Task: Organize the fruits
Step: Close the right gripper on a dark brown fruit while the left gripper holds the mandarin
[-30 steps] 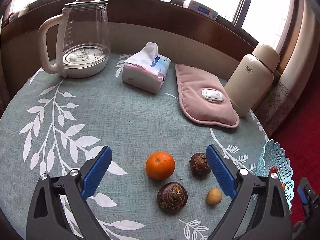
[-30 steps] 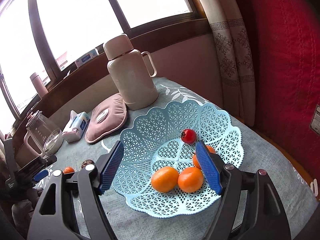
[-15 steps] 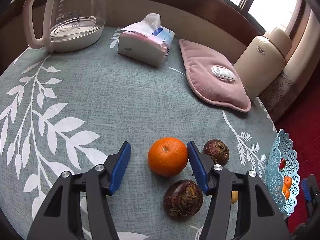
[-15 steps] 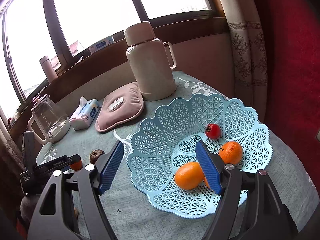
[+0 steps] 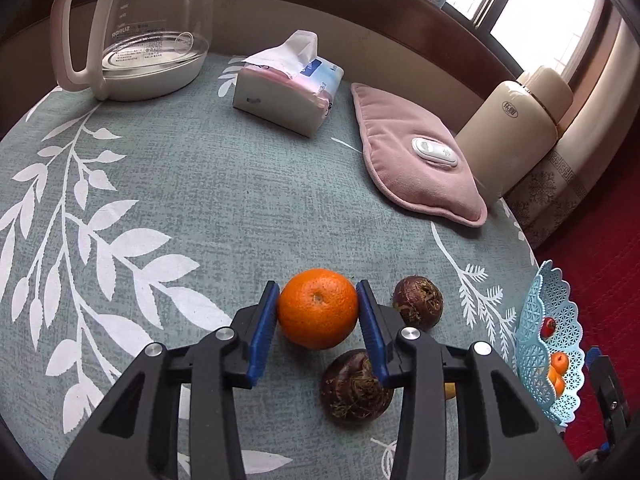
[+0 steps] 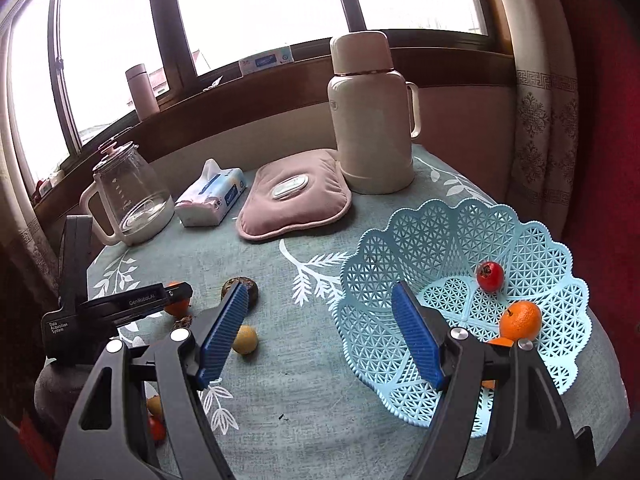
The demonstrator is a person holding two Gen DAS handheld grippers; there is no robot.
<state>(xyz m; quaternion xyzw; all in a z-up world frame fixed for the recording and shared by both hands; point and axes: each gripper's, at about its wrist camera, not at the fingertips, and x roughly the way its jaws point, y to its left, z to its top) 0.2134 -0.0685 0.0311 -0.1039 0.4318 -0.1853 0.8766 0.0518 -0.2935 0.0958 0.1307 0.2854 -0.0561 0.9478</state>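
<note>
Having closed in since a moment ago, the left gripper [image 5: 317, 312] is now pinching the orange [image 5: 318, 314] on the tablecloth [image 5: 200, 200] (beside two brown fruits); the right gripper [image 6: 320, 336] is gaping wide beside the basket [image 6: 440, 248].

I see a matt woven tablecloth [image 5: 208, 184] and a clear glass kettle [image 5: 156, 20] at eleven o'clock. My basket [image 6: 460, 264] looks like perforated plastic; the orange [image 5: 318, 314] is dimpled, slightly glossy.
</note>
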